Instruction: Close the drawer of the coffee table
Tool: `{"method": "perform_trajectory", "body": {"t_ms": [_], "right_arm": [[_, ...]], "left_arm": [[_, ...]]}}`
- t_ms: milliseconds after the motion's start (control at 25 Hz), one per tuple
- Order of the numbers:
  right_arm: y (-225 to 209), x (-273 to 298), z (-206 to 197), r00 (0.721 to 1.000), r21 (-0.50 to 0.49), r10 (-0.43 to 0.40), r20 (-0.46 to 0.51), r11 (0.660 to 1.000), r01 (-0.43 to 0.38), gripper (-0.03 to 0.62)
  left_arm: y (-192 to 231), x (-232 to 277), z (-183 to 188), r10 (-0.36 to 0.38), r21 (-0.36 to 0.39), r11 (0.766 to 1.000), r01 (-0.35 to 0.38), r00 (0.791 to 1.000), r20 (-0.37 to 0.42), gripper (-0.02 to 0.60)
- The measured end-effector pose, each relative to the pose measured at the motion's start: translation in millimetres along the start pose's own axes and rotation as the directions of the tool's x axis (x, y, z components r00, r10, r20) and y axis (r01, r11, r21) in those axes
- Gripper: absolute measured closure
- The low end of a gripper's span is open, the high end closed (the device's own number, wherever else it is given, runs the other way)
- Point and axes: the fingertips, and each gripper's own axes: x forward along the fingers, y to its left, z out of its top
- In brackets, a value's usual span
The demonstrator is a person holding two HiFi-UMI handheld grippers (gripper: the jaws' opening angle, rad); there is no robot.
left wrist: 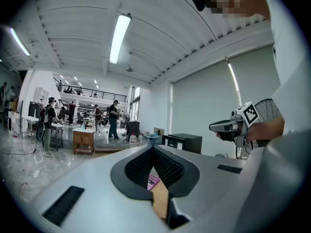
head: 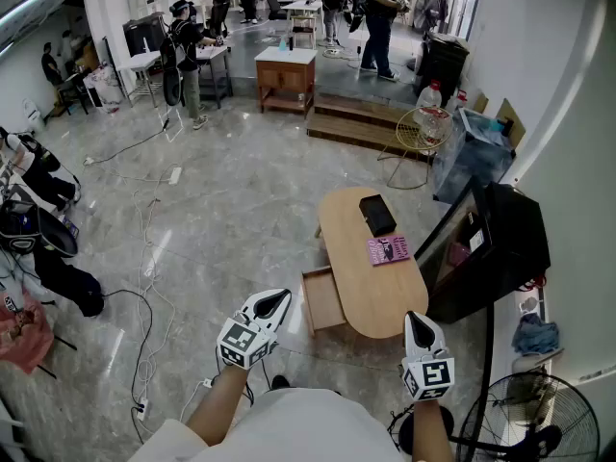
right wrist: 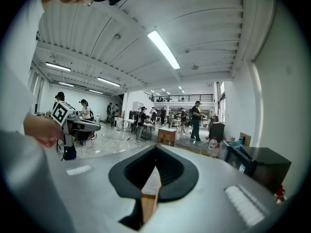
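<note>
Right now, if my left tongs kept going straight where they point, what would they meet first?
Likely the coffee table: its top with the pink booklet shows just past the shut left tongs, though they may pass above it.

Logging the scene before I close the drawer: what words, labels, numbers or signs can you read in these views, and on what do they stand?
No text can be read in any view.
Pink booklet on the coffee table: dark print, too small to read.
White stickers on the black cabinet: too small to read.
Marker cubes: square code patterns only, no letters.
</note>
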Motion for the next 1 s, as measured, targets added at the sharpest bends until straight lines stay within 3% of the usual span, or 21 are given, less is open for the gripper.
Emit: {"method": "perform_trajectory", "body": {"t_ms": [1000], "right_arm": [[37.3, 13.9, -1.2, 1.000, 0.009, -0.009, -0.013, 1.000, 0.009, 0.583]], "left_arm": [[23.3, -25.0, -10.8, -0.014, -0.017, 1.000, 0.014, 1.000, -0.009, 0.574]]}}
